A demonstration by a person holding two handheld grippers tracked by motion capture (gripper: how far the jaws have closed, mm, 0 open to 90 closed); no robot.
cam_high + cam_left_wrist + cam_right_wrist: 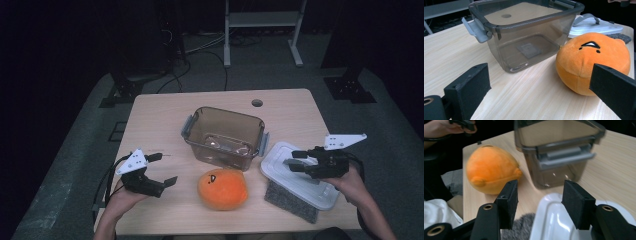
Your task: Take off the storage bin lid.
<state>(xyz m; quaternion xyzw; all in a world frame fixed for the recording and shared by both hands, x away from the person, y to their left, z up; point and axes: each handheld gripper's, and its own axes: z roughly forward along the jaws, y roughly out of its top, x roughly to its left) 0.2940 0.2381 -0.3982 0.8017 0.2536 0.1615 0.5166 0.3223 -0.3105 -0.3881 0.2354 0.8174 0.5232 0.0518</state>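
Observation:
An orange plush fruit (pixel 223 189) with a small stitched face lies near the table's front edge. Behind it stands an empty, smoky clear bin (pixel 224 136) with grey side latches. A white lid (pixel 299 172) rests at the right on a dark grey sponge (pixel 291 201). My left gripper (pixel 162 170) is open, left of the plush (pixel 592 61), with nothing between its jaws. My right gripper (pixel 296 161) is open and hovers over the lid (pixel 554 220); the plush (pixel 490 170) and the bin (pixel 559 150) lie beyond its jaws.
The light wooden table (pixel 155 120) has a round cable hole (pixel 257 103) at its far edge. Past the table are dark floor, cables and a white metal stand (pixel 262 30). Bare tabletop lies left of the bin.

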